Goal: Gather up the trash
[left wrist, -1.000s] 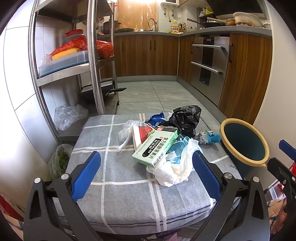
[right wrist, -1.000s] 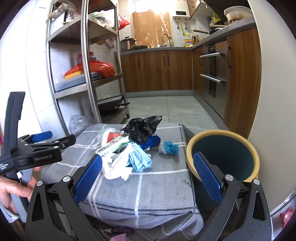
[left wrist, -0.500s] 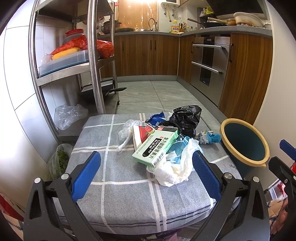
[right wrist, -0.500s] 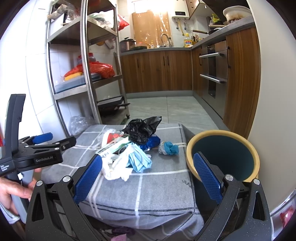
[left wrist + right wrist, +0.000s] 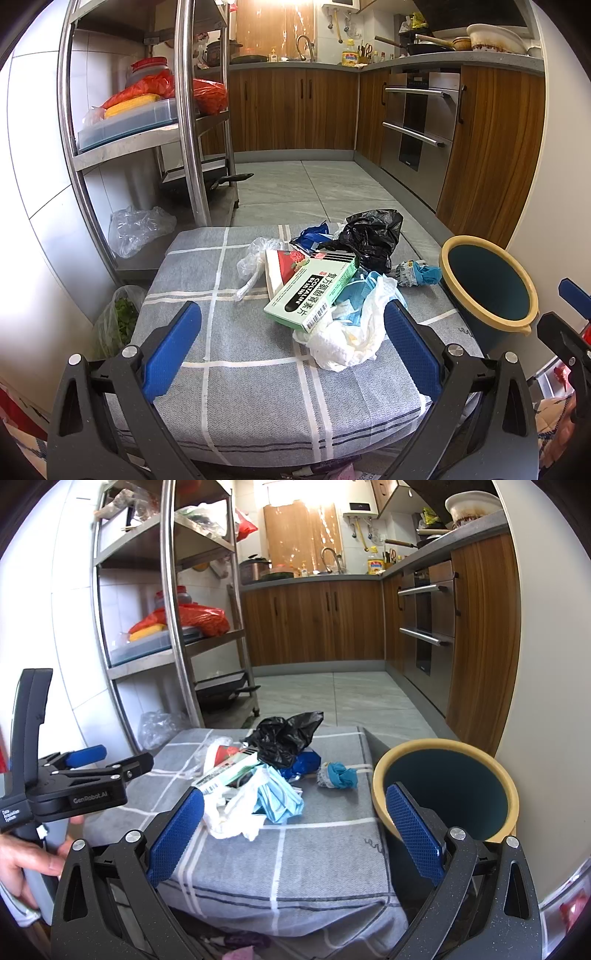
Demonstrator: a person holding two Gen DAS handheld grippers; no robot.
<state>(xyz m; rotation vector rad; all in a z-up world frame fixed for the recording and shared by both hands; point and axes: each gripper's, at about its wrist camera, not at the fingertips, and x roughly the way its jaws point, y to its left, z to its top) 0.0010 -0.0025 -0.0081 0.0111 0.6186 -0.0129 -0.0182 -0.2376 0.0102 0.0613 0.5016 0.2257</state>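
Observation:
Trash lies piled on a grey checked cushion [image 5: 240, 354]: a green medicine box [image 5: 314, 291], white crumpled tissue [image 5: 347, 339], a blue face mask [image 5: 279, 797], a black plastic bag [image 5: 369, 236], a clear bag [image 5: 255, 258] and a small blue-and-grey wad [image 5: 417, 273]. A dark bin with a yellow rim [image 5: 487, 288] stands right of the cushion. My left gripper [image 5: 291, 347] hangs open in front of the pile, nothing between its fingers. My right gripper [image 5: 295, 830] is open too, near the cushion's front right corner beside the bin [image 5: 447, 786].
A steel shelf rack [image 5: 184, 122] with boxes and red bags stands at the left, with plastic bags [image 5: 136, 229] on the floor beside it. Wooden cabinets and an oven [image 5: 417, 125] line the far side and right. Tiled floor lies beyond the cushion.

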